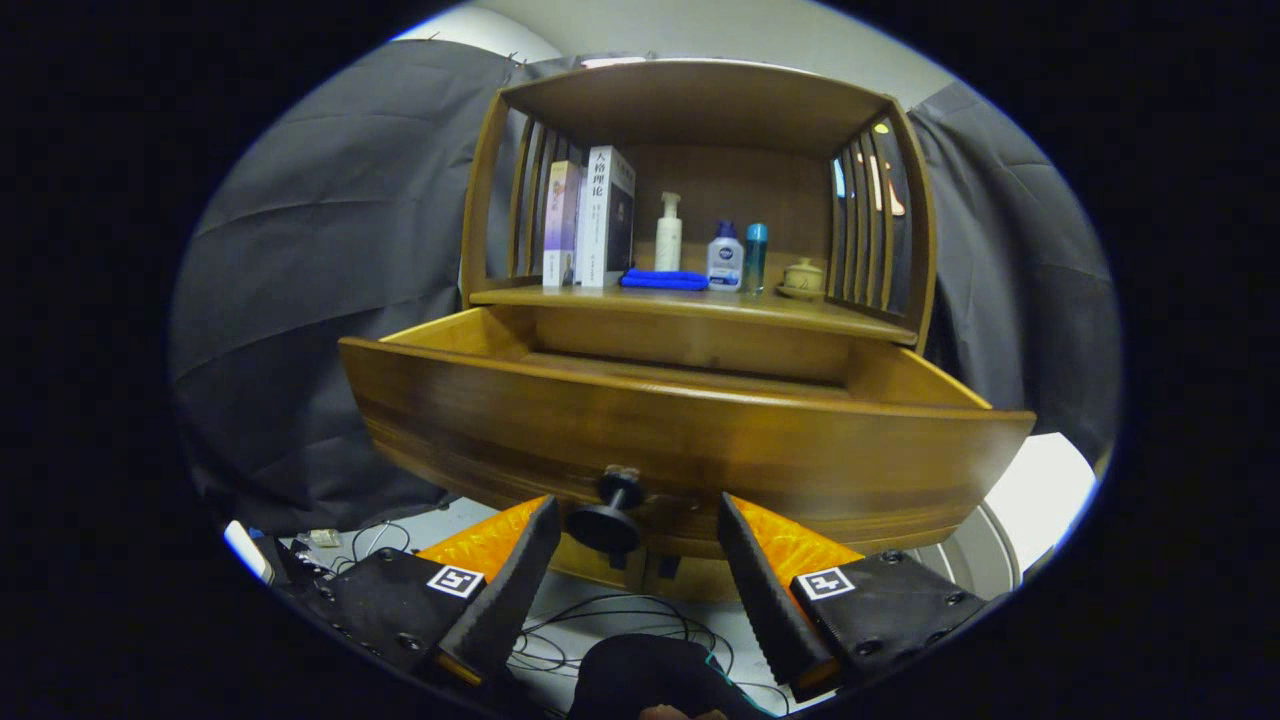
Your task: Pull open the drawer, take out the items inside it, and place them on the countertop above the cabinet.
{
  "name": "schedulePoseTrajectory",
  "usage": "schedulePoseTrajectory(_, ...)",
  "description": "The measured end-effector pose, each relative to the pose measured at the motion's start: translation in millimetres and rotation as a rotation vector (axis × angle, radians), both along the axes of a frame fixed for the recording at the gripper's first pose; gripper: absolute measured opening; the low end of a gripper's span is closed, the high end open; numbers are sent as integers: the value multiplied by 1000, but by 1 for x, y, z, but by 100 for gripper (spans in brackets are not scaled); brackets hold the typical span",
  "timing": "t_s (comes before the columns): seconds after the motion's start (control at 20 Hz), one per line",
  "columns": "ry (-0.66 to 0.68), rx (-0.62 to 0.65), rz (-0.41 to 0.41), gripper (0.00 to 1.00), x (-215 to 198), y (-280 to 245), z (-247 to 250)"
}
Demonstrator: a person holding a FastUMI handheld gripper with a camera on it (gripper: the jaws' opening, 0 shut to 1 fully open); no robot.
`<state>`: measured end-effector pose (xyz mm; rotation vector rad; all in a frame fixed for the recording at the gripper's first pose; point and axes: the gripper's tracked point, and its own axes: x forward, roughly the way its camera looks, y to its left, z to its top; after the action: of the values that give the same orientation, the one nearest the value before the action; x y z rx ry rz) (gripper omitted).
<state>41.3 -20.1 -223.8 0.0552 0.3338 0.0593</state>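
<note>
1. The tool (632, 540) has its fingers spread apart, gripping nothing.
2. The knob (610, 515) sits between the fingertips, nearer the left finger; neither finger clearly touches it.
3. The drawer (680, 440) is pulled out of the cabinet (700, 110), its front just ahead of the fingers.
4. The drawer's inside is hidden behind its front, so its contents cannot be told.
5. On the desk (690, 305) above the drawer stand two books (590, 215), a pump bottle (668, 232), a squat bottle (725, 257), a slim blue bottle (756, 257) and a small lidded pot (803, 277).
6. A blue cloth (663, 280) lies flat beside the books.
7. Cables (600, 625) trail on the floor below the fingers.
</note>
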Motion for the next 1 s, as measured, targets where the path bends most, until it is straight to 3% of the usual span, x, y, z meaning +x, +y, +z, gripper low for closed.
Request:
schedulePoseTrajectory(0.55, -131, -27, -26, 98, 38, -42, 108)
schedulePoseTrajectory(0.85, -44, -26, 55, 98, 86, -37, 136)
schedulePoseTrajectory(1.0, 63, 1, 129, 98, 105, -23, 126)
